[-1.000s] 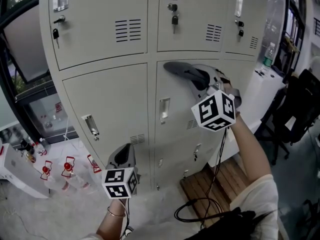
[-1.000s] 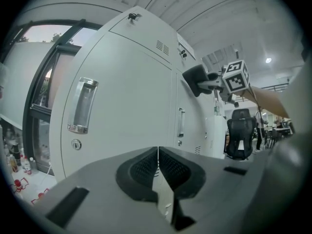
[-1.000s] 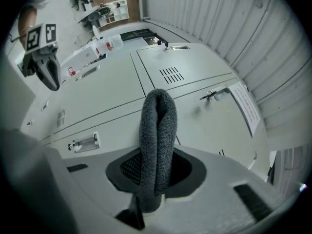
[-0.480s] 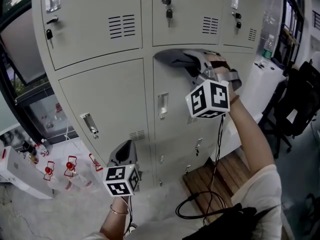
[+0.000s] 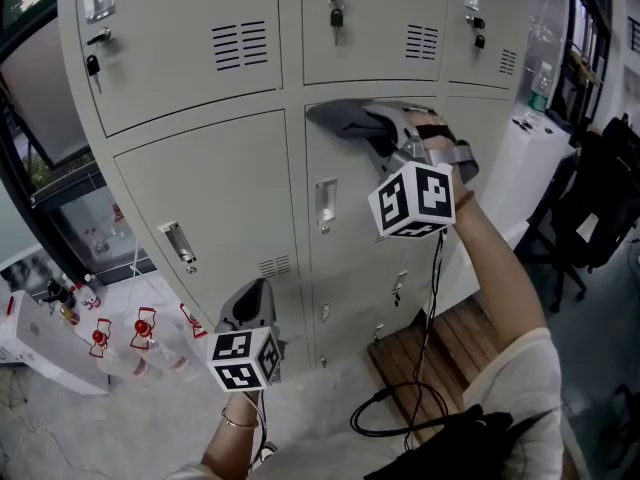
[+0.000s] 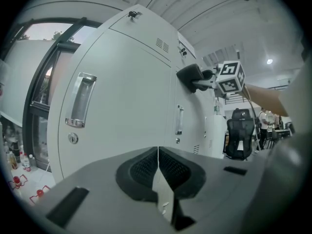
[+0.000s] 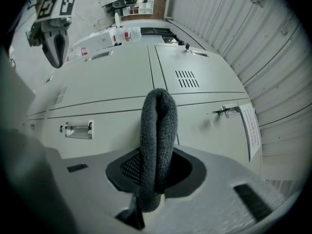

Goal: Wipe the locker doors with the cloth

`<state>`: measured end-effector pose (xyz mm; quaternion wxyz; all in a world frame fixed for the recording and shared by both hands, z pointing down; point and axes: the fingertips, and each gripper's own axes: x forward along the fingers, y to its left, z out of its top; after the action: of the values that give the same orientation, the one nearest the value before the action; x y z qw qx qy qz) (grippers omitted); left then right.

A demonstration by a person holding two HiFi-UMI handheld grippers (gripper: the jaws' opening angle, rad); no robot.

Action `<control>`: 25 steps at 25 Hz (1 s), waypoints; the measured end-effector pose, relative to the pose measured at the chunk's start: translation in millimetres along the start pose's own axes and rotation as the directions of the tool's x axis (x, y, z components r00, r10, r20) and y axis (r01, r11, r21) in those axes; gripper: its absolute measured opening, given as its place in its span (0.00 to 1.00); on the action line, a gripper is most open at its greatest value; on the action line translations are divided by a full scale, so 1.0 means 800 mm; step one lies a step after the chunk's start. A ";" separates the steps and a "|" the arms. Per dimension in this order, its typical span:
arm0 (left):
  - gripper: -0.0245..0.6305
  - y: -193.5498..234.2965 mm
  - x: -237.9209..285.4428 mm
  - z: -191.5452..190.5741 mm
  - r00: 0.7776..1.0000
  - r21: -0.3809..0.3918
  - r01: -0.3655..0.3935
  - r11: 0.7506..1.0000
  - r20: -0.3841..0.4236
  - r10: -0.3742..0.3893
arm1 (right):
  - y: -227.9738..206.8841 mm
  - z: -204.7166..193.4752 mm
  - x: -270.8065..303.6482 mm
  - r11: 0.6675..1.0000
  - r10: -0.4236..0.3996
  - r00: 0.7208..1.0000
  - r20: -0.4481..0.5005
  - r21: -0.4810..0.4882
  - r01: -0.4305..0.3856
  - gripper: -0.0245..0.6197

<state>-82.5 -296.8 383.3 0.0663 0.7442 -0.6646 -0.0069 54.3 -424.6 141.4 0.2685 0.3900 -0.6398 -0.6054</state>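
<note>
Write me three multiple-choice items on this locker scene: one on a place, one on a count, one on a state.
1. Where is the dark grey fleecy cloth?
A. on an upper locker door
B. at the top of the middle lower pale grey metal locker door
C. at the bottom of the lower left door

2. How many tools grip the cloth?
A. none
B. one
C. two

3. The left tool has jaws:
A. wide open
B. shut on the cloth
C. shut, empty

Answers: 1 B, the head view shows it there. 2 B, only the right tool clamps it. 3 C, its jaws meet with nothing between.
</note>
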 end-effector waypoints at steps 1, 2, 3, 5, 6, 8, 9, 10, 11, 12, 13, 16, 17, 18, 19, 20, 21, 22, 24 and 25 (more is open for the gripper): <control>0.05 -0.001 0.001 0.000 1.000 0.000 0.001 1.000 -0.001 -0.001 | 0.002 0.000 0.000 1.000 0.001 1.000 0.001 0.000 -0.001 0.15; 0.05 -0.001 0.001 -0.001 1.000 0.000 0.002 1.000 -0.001 -0.002 | 0.005 -0.001 0.000 1.000 0.003 1.000 0.002 0.003 -0.003 0.15; 0.05 -0.002 0.002 -0.001 1.000 0.001 0.004 1.000 -0.002 -0.004 | 0.007 -0.002 0.000 1.000 0.005 1.000 0.003 0.007 -0.005 0.15; 0.05 -0.005 0.003 -0.001 1.000 0.005 0.009 1.000 -0.003 -0.008 | 0.013 -0.003 -0.001 1.000 0.010 1.000 0.005 0.016 -0.010 0.15; 0.05 -0.006 0.004 -0.001 1.000 0.006 0.011 1.000 -0.004 -0.011 | 0.016 -0.004 -0.002 1.000 0.012 1.000 0.005 0.019 -0.012 0.15; 0.05 -0.008 0.005 -0.002 1.000 0.007 0.014 1.000 -0.006 -0.014 | 0.022 -0.005 -0.002 0.999 0.020 1.000 0.007 0.027 -0.020 0.15; 0.05 -0.008 0.006 -0.002 1.000 0.007 0.016 1.000 -0.007 -0.016 | 0.026 -0.005 -0.002 0.999 0.024 1.000 0.008 0.031 -0.025 0.15; 0.05 -0.009 0.006 -0.002 1.000 0.007 0.017 1.000 -0.008 -0.017 | 0.029 -0.006 -0.002 0.999 0.029 1.000 0.010 0.034 -0.029 0.15; 0.05 -0.010 0.007 -0.002 1.000 0.008 0.017 1.000 -0.009 -0.017 | 0.033 -0.006 -0.003 0.999 0.034 0.999 0.012 0.036 -0.035 0.15; 0.05 -0.010 0.007 -0.002 1.000 0.008 0.017 1.000 -0.009 -0.017 | 0.037 -0.006 -0.003 0.998 0.039 0.999 0.014 0.039 -0.040 0.15; 0.05 -0.010 0.007 -0.002 1.000 0.009 0.017 1.000 -0.009 -0.016 | 0.041 -0.006 -0.003 0.998 0.045 0.999 0.015 0.042 -0.045 0.15; 0.05 -0.012 0.008 -0.002 1.000 0.011 0.017 1.000 -0.010 -0.017 | 0.055 -0.007 -0.005 0.997 0.060 0.998 0.021 0.048 -0.061 0.15; 0.05 -0.012 0.009 -0.002 1.000 0.012 0.017 1.000 -0.010 -0.017 | 0.060 -0.007 -0.005 0.997 0.066 0.998 0.023 0.048 -0.067 0.15; 0.05 -0.012 0.009 -0.003 1.000 0.011 0.017 1.000 -0.011 -0.017 | 0.066 -0.008 -0.005 0.996 0.072 0.997 0.025 0.048 -0.074 0.15; 0.05 -0.013 0.010 -0.004 1.000 0.010 0.016 1.000 -0.013 -0.016 | 0.071 -0.008 -0.006 0.996 0.078 0.997 0.028 0.049 -0.080 0.15; 0.05 -0.013 0.010 -0.005 1.000 0.009 0.016 1.000 -0.015 -0.016 | 0.077 -0.008 -0.006 0.995 0.084 0.996 0.031 0.051 -0.086 0.15; 0.05 -0.013 0.011 -0.007 1.000 0.008 0.016 1.000 -0.017 -0.016 | 0.082 -0.008 -0.006 0.994 0.090 0.995 0.034 0.052 -0.092 0.15; 0.05 -0.014 0.012 -0.008 1.000 0.008 0.017 1.000 -0.019 -0.017 | 0.087 -0.008 -0.006 0.994 0.096 0.995 0.036 0.054 -0.098 0.15; 0.05 -0.016 0.013 -0.009 1.000 0.009 0.020 1.000 -0.022 -0.019 | 0.096 -0.008 -0.006 0.992 0.108 0.993 0.040 0.055 -0.110 0.15; 0.05 -0.016 0.013 -0.010 1.000 0.008 0.020 1.000 -0.023 -0.020 | 0.100 -0.009 -0.007 0.992 0.113 0.993 0.041 0.056 -0.115 0.15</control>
<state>-67.6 -305.2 390.9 0.0708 0.7512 -0.6563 0.0038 49.0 -427.2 222.0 0.2792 0.3491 -0.6832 -0.5775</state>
